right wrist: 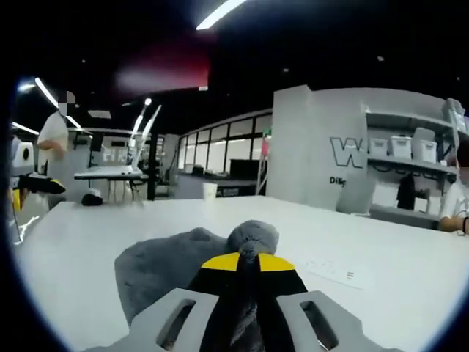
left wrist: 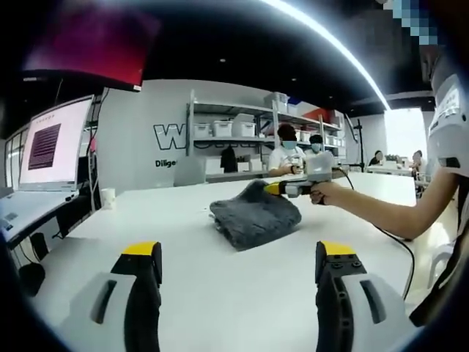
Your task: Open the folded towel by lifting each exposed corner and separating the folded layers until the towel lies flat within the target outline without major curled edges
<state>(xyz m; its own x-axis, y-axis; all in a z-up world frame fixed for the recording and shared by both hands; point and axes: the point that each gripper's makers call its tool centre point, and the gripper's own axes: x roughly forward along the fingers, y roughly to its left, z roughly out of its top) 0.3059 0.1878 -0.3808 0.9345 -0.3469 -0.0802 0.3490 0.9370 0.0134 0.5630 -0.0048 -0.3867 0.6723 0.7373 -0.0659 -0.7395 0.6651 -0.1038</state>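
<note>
my right claw is clenched on a raised corner of the grey towel, the yellow tips pressed together with a bunched knob of cloth poking up just past them. my left claw is released, jaws standing wide apart, hanging above the white surface short of the towel and touching nothing.

the risks as i judge them: if i lift with only this one pinch, the whole bundle may come up or drag across the surface instead of the layers parting — nothing is holding the rest down. the pinch may also have caught more than one layer; i cannot tell from here. pulling too fast could leave the edge curled over.

the towel sits near the middle of the surface, a thick, plush, dark grey mound, folded into a compact lump with rounded edges, lifted at the end where the right claw has it. i can't make out a target outline under it.
</note>
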